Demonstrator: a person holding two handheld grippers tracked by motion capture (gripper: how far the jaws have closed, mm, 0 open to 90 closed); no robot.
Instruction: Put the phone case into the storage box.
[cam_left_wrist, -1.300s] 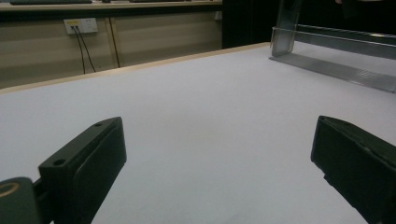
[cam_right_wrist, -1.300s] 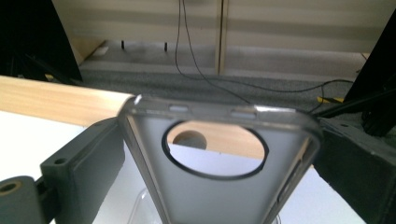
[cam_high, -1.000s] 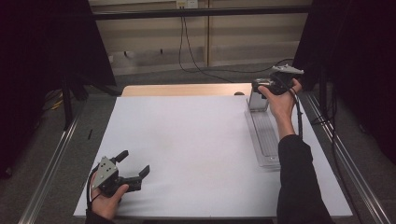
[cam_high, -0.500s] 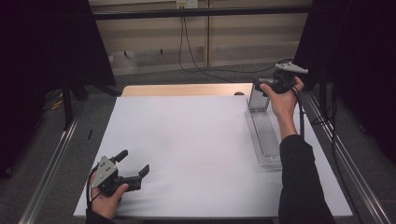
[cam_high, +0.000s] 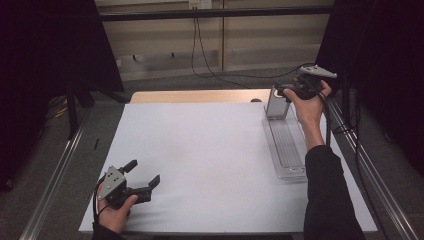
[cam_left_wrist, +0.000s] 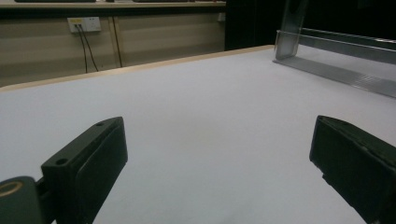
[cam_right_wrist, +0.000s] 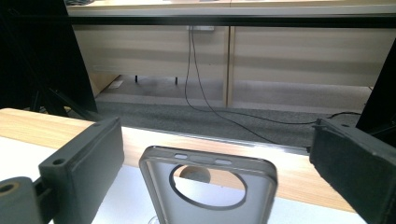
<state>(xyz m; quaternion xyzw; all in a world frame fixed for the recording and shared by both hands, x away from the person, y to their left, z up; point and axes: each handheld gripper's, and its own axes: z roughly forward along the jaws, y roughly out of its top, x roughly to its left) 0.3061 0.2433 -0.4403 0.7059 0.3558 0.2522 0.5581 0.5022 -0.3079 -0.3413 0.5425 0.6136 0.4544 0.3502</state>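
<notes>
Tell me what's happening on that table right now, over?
Left tool open, idle low on white table. Right tool open, straddling upright grey clear phone case standing in clear plastic tray, not gripping. Nothing in the way.

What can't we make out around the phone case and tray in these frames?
- Phone case: its lower part is cut off by the bottom edge of the right gripper view.
- Right claw: too small in the high view to tell whether it touches the case.
- Clear tray: its near end runs off the right edge of the left gripper view.

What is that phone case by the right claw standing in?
The phone case stands upright at the far end of a clear tray. The rest of the tray looks empty; the case's foot is hidden in the right gripper view.
</notes>
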